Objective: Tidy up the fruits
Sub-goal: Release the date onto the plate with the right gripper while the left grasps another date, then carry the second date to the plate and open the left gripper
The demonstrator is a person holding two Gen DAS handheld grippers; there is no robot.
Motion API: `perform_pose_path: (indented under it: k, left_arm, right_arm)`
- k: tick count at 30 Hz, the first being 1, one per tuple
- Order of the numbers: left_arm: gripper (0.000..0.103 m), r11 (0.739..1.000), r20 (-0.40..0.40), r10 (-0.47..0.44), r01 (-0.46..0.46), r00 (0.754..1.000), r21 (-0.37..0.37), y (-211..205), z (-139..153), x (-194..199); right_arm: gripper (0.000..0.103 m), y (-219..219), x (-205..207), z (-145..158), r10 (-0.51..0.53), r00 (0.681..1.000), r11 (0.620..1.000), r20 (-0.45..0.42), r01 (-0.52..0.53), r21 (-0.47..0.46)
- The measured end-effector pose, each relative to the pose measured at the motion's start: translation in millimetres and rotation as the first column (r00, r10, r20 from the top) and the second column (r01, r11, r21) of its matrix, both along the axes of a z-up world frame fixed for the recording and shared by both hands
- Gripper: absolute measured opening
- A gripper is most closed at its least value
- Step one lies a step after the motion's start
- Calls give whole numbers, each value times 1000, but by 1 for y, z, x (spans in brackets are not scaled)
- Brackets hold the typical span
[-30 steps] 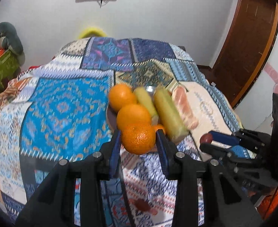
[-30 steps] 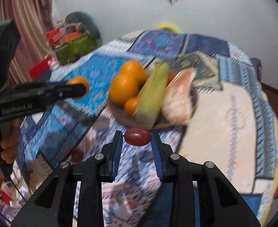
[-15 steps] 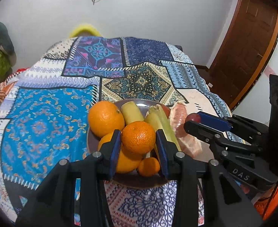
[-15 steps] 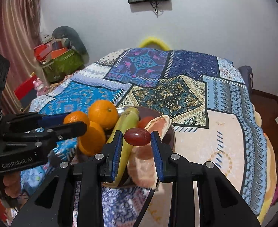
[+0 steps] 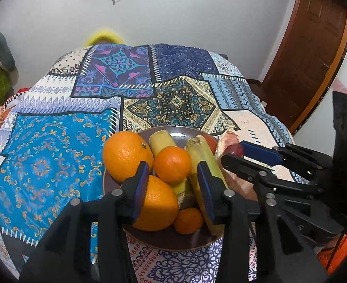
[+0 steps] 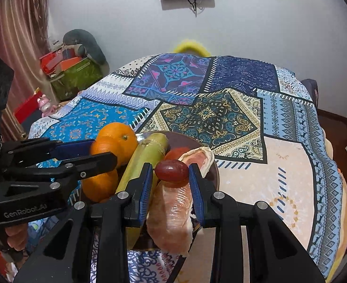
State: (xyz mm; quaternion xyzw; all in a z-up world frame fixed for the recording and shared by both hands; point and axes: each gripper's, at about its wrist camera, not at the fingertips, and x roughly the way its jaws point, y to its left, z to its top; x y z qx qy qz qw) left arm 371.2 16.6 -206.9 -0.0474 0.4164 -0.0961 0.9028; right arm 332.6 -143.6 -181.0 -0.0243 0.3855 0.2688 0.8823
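A brown plate (image 5: 166, 241) on the patchwork cloth holds two large oranges (image 5: 126, 154), a tiny mandarin (image 5: 188, 220), green-yellow stalks (image 5: 203, 155) and a wrapped pink pomelo wedge (image 6: 173, 208). My left gripper (image 5: 172, 178) stands over the plate with its jaws spread; a small orange (image 5: 172, 164) sits between the fingertips, resting on the pile, with a gap on each side. My right gripper (image 6: 171, 173) is shut on a dark red grape (image 6: 171, 170), held just above the pomelo wedge. In the left wrist view the right gripper (image 5: 234, 154) is at the plate's right side.
The plate's rim also shows in the right wrist view (image 6: 214, 173). The patchwork cloth (image 5: 62, 141) covers a round table. Boxes and bags (image 6: 74, 73) are stacked at the far left by a curtain. A wooden door (image 5: 310, 54) is at the right.
Both grippers have moved in over the plate and lowered. My left jaws have opened wider and the small orange now rests on the pile. The right gripper still holds the grape.
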Motion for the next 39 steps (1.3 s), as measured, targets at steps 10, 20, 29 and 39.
perform_pose_path:
  k: [10,20,29,39]
  left_arm:
    - [44,999,25,-8,7,1000,50,10,18,-40]
    - [44,999,-65,-4,7,998,40,29,5,-94]
    - [44,996,-177,-56,67,983,55,19,-35,-139]
    - [44,994,-217,-34,55,976,90,13,-65,-154]
  right_arm:
    - [30,-3,-4,5,-3,1000,1000,-16,3,4]
    - [30,-14,-44,32,-26,1000,1000,9,26,0]
    - [38,-23,-89,42,-24,999,998,34,25,-52]
    - [39,-39,-106,36,-39,999,998,16,40,-45]
